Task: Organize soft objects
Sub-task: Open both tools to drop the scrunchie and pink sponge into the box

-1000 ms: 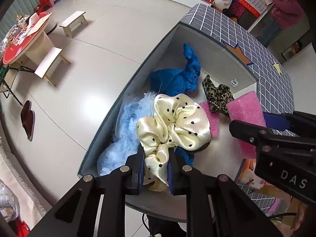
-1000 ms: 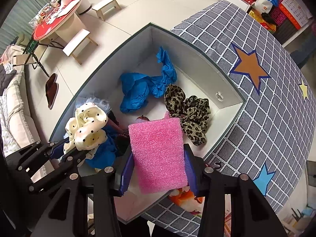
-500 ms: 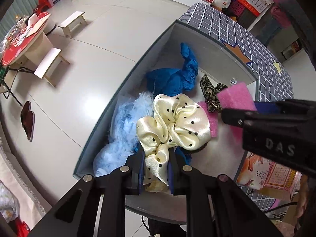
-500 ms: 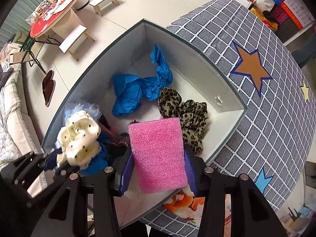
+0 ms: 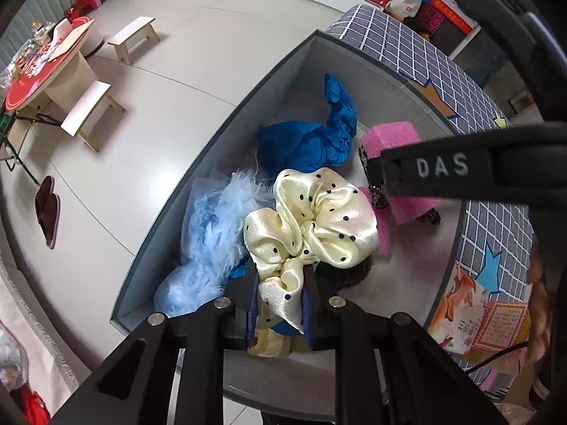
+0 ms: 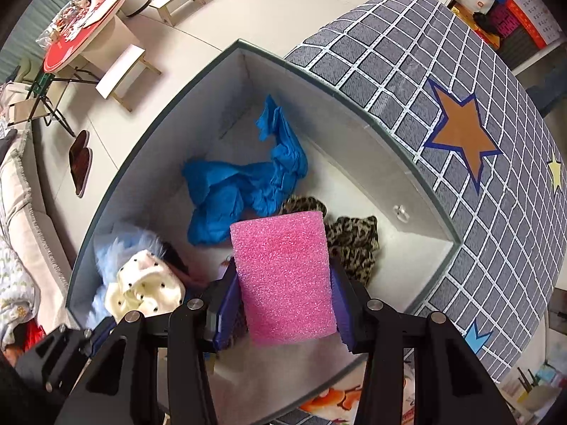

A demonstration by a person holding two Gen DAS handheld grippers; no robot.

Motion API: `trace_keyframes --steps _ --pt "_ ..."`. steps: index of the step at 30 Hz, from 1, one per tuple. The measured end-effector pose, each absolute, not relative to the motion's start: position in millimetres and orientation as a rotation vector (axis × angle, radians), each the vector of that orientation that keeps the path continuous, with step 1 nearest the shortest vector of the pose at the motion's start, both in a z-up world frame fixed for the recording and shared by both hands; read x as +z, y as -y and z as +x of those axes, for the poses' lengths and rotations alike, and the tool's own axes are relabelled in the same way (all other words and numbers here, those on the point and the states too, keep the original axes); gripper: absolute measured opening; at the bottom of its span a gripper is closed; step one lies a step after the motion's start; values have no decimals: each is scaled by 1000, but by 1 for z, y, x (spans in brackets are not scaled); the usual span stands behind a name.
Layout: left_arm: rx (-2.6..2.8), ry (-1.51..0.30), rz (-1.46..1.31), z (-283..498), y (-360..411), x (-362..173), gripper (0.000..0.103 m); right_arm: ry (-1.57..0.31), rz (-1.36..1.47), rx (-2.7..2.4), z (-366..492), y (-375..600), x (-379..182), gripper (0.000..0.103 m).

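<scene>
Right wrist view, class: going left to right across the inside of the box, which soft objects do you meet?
Cream polka-dot scrunchie → blue crumpled cloth → pink foam block held in the right tongs → leopard-print scrunchie.

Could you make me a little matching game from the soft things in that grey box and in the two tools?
Things:
1. cream dotted scrunchie
2. pink foam block
3. blue crumpled cloth
4. leopard-print scrunchie

States:
A. lying loose in the grey box, towards its far end
B. held in the right tool
C. held in the left tool
D. lying in the box, partly behind the foam

Pairs: 1-C, 2-B, 3-A, 4-D
</scene>
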State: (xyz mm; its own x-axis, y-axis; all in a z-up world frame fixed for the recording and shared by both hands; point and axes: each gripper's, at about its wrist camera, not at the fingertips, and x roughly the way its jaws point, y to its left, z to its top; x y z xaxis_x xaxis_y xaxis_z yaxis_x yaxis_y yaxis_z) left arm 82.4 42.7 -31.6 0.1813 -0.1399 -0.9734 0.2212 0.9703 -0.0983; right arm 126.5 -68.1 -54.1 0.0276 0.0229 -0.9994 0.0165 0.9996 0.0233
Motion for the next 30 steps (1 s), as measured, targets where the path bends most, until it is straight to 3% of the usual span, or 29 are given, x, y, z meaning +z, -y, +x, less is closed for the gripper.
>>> trace_keyframes --steps 10,20,23,25,27,29,30 --pt "-236 -1368 48 86 -40 -38 23 -1573 34 -5 141 73 -72 48" --pt "-230 -1361 42 86 -39 -40 30 -1592 41 -9 149 75 -88 48" --pt "-228 -1364 41 85 -38 -41 40 -1593 46 -4 150 74 -90 48" --pt "-227 -1362 54 85 -36 -42 58 -1585 47 8 150 73 -89 49" --pt "-225 -1364 68 84 -33 -43 69 -1577 43 15 150 72 -88 50" --pt "-232 -1368 57 82 -32 -43 76 -1568 51 21 149 72 -88 66" --pt "-232 -1367 49 81 -32 -42 78 -1560 61 24 148 72 -87 89"
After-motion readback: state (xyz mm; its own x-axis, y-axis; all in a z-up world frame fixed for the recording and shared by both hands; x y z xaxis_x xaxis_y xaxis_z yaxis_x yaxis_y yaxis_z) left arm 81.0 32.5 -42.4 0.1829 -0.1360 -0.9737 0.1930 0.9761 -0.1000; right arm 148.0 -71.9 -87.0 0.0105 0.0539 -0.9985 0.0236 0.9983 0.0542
